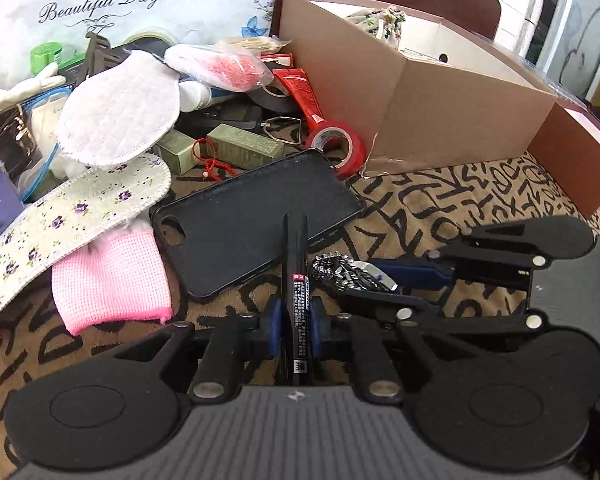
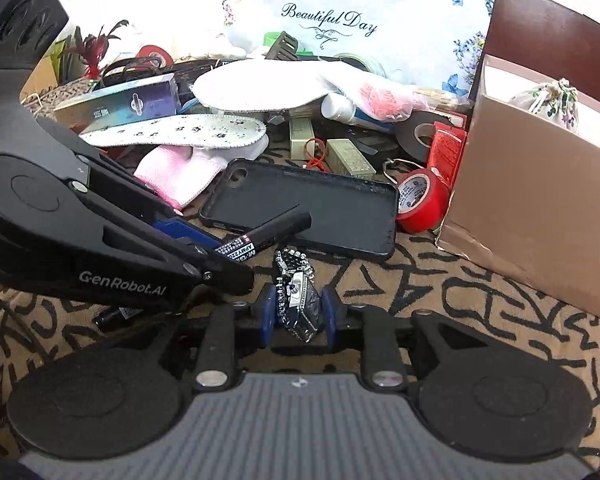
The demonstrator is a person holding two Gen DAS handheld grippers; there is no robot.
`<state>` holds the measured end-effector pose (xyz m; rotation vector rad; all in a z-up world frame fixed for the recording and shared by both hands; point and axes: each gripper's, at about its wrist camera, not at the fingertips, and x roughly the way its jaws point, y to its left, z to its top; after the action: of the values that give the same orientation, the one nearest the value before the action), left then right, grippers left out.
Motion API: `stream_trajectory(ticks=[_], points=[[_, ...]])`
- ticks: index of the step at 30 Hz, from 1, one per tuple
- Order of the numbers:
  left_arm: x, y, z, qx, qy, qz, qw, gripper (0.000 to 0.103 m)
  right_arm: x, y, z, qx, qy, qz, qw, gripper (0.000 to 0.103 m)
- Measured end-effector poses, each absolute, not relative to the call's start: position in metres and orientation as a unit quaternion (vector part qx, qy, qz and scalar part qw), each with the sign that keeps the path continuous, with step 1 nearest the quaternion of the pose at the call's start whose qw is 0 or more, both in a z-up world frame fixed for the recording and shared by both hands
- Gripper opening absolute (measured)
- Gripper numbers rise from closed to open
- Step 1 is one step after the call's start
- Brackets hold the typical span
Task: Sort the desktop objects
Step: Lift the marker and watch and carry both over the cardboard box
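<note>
A letter-patterned cloth (image 1: pixel 440 200) covers the desk, with a heap of odds and ends at the back and an open cardboard box (image 1: pixel 440 108) to the right. We have both tools loaded: our left gripper (image 1: pixel 296 322) is closed tight on a black marker (image 1: pixel 296 280), which lies along the fingers and points forward over a black phone case (image 1: pixel 256 216); our right gripper (image 2: pixel 298 312) is pinched on a small rhinestone-studded watch (image 2: pixel 298 300), held just above the cloth. We judge the box to be the likely place for both. To do this well, we keep both grips firm, lift clear of the phone case and the red tape roll (image 1: pixel 336 146) beside the box, carry one gripper over the rim at a time so they do not collide, and let go low inside.
</note>
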<state>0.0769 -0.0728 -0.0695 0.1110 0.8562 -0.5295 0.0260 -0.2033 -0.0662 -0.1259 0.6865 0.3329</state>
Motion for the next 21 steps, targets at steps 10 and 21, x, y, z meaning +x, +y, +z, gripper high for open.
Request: stream_trajectory(ticks=[10, 21], points=[[0.063, -0.078, -0.05, 0.004, 0.408, -0.277, 0.87, 0.013, -0.001, -0.223, -0.051, -0.014, 0.333, 0.159, 0.929, 0.018], [0.064, -0.119, 0.021, -0.018, 0.338, -0.351, 0.873, 0.013, -0.025, -0.27, 0.014, -0.032, 0.254, 0.114, 0.96, 0.018]])
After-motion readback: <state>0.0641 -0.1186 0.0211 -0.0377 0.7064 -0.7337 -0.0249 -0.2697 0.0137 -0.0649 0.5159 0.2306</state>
